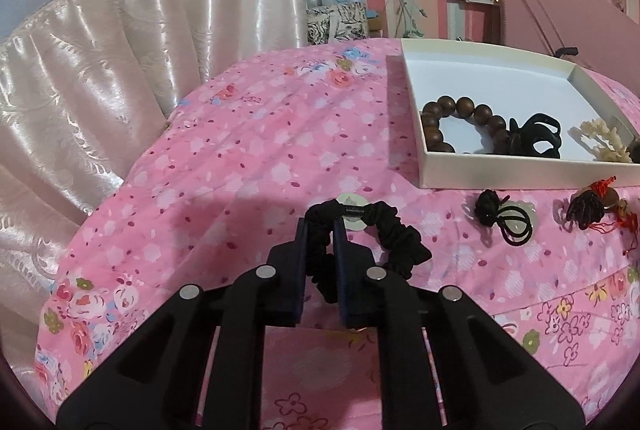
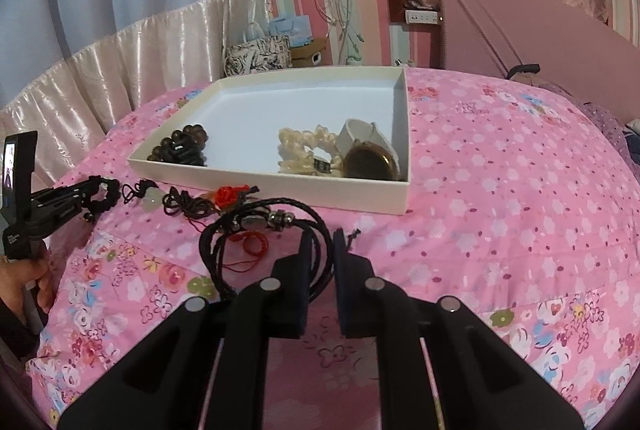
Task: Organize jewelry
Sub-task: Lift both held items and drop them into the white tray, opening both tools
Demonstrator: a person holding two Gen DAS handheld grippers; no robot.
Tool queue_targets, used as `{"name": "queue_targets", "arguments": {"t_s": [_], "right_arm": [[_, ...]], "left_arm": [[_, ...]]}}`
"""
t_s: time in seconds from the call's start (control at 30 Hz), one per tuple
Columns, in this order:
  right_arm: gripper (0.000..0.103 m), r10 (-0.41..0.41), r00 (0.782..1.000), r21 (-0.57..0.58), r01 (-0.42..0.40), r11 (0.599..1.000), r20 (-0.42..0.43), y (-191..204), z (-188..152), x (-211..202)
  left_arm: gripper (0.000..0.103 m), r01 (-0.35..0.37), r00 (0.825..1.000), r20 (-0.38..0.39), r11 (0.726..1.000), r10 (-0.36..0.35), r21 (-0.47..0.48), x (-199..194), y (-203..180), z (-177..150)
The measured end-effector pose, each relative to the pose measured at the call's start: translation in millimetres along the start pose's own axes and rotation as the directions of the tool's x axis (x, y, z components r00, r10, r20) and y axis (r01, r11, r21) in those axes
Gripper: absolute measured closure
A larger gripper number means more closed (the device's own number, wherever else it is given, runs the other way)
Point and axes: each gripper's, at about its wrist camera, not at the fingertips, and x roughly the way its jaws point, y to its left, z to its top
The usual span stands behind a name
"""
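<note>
My left gripper (image 1: 322, 226) is shut on a black fabric scrunchie (image 1: 400, 242) with a small metal clasp, low over the pink floral cloth (image 1: 248, 158). My right gripper (image 2: 324, 236) is shut on a black braided cord bracelet (image 2: 256, 220) with metal beads, whose loops hang to the left of its fingers. A shallow white box (image 2: 280, 186) lies just beyond both. It holds a brown bead bracelet (image 1: 452, 110), a black hair claw (image 1: 532, 134), a cream scrunchie (image 2: 304, 150) and a gold oval piece (image 2: 368, 162). The left gripper (image 2: 86, 196) also shows at the left edge of the right wrist view.
In front of the box lie a black hair tie with a pale pendant (image 1: 508, 226) and a dark cord with red tassels (image 1: 592, 206). A person's hand (image 2: 24, 282) holds the left gripper. Satin curtains hang at the left, and a pink board (image 2: 540, 30) leans at the back right.
</note>
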Motion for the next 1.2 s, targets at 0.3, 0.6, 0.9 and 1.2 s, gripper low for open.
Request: {"name": "queue_targets", "arguments": {"t_s": [0.3, 0.6, 0.9, 1.2], "right_arm": [[0.093, 0.055, 0.996, 0.084, -0.061, 0.995, 0.070, -18, 3, -10], [0.093, 0.101, 0.981, 0.138, -0.124, 0.983, 0.164, -31, 4, -24], [0.093, 0.027, 0.984, 0.133, -0.051, 0.990, 0.174, -39, 6, -24], [0.093, -0.028, 0.983, 0.141, 0.002, 0.990, 0.180, -25, 58, -31]], "left_arm": [[0.093, 0.055, 0.997, 0.063, 0.997, -0.052, -0.058, -14, 11, -2], [0.093, 0.138, 0.979, 0.169, 0.983, -0.117, -0.121, -30, 24, -4], [0.093, 0.350, 0.900, 0.304, 0.934, -0.312, -0.075, -59, 30, 4], [0.093, 0.517, 0.788, 0.373, 0.856, -0.490, 0.034, -66, 24, 68]]}}
